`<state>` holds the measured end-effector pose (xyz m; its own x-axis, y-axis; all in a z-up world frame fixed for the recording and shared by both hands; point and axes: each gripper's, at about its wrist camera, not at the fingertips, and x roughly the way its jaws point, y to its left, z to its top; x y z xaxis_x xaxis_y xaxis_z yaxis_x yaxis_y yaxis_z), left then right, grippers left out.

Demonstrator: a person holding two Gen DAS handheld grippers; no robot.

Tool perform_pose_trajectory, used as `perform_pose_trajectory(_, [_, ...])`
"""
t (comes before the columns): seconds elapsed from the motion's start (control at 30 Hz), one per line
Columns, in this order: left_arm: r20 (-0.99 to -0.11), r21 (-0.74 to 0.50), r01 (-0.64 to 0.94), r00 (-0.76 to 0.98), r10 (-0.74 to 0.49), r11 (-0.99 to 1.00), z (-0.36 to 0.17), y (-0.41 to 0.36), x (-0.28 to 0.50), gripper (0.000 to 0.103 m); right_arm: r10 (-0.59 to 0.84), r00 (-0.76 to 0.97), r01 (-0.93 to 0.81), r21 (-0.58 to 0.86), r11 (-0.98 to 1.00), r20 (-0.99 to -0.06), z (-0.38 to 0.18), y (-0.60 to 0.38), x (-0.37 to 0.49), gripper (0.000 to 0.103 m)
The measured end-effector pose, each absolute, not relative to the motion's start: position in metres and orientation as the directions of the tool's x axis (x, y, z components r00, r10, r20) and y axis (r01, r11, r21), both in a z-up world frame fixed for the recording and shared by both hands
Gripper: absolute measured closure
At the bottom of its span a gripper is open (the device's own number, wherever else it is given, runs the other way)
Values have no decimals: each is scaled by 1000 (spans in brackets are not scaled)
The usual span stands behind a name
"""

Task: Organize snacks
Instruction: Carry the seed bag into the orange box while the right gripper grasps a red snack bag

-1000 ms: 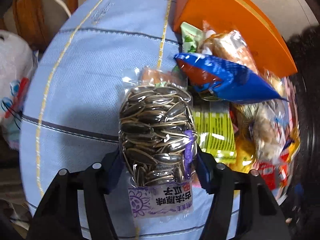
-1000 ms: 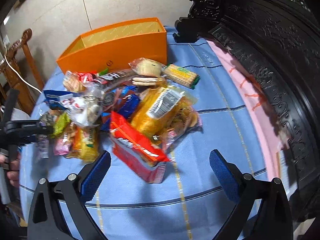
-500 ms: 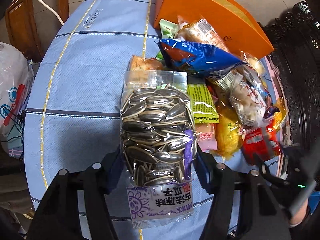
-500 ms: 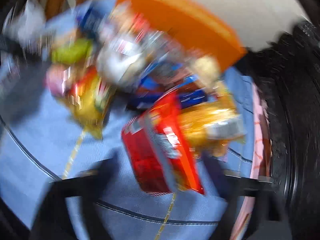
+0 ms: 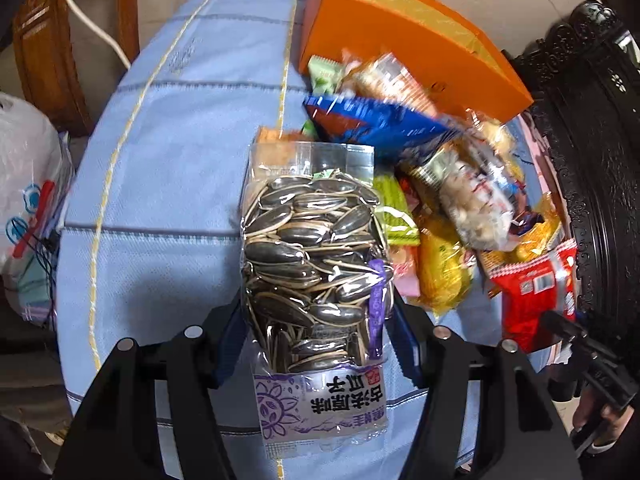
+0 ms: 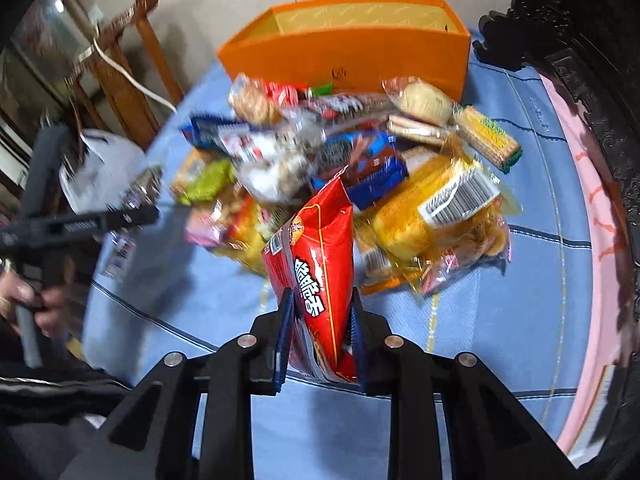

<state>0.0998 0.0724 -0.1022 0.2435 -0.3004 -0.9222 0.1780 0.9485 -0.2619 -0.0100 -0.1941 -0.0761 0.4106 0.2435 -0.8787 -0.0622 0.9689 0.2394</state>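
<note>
**Both tongs loaded, snack pile still on bench**

Left tongs [image 5: 316, 344]: clamped on a clear sunflower seed bag [image 5: 314, 256], pads pinching both sides near its lower end. The purple label end points toward the camera and the bag sits above the blue cloth [image 5: 180, 208].

Right tongs [image 6: 320, 336]: closed tight on a red snack bag [image 6: 320, 256], gripped at its lower end. The bag tilts up and away over the pile.

Snack pile [image 6: 320, 168]: heaped on the bench mid-cloth. It includes a blue packet [image 6: 360, 160], a yellow barcoded bag [image 6: 432, 208], a green wafer pack [image 6: 486, 138] and a round bun [image 6: 424, 102]. Parts are motion-blurred.

Orange box [image 6: 352, 56]: open top, standing at the far edge of the pile, snacks touching its front wall. Can't tell what's inside it.

Left wrist view: same red bag [image 5: 536, 292] shows at right. Dark carved furniture [image 5: 592, 140] is beside the bench, and a white plastic bag [image 5: 28, 184] sits off the left edge.
</note>
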Motion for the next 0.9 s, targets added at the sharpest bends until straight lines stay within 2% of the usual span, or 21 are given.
perform_pose_trajectory(0.2, [-870,-266,252,352,-345,930,-41,54,126,42,317,577,-30,369,929,-753,-21,-223,27,77])
perform_pose_trajectory(0.4, [-799,-259,334,454,-395,906,19,-9,209,42,366,711,-11,511,860,-601,23,-267,135,77])
perform_pose_trajectory(0.5, [-804,-236,316,467,-367,919,22,-47,264,41,361,727,50,569,821,-584,13,-287,196,77])
perform_pose_trajectory(0.67, [-877,-239,190,378,-296,952,-23,-86,349,40,357,666,162,595,787,-655,-35,-300,268,77])
perform_pose_trajectory(0.7, [-882,-245,169,371,-292,955,-31,-87,352,31,358,642,180,587,789,-678,-48,-300,279,74])
perform_pose_trajectory(0.73, [-888,-252,138,360,-285,958,-41,-87,357,12,343,625,204,571,795,-701,-57,-298,278,69])
perform_pose_trajectory(0.77, [-895,-242,121,355,-270,963,-45,-86,358,6,331,620,217,561,799,-711,-61,-298,277,60])
perform_pose_trajectory(0.8, [-899,-228,109,358,-252,967,-48,-83,356,5,314,629,229,556,799,-711,-62,-299,271,40])
perform_pose_trajectory(0.83, [-892,-227,119,374,-256,967,-50,-79,352,5,295,656,233,558,796,-694,-60,-302,259,30])
perform_pose_trajectory(0.9, [-894,-210,139,373,-247,968,-51,-71,342,5,294,671,218,561,799,-681,-59,-305,239,26])
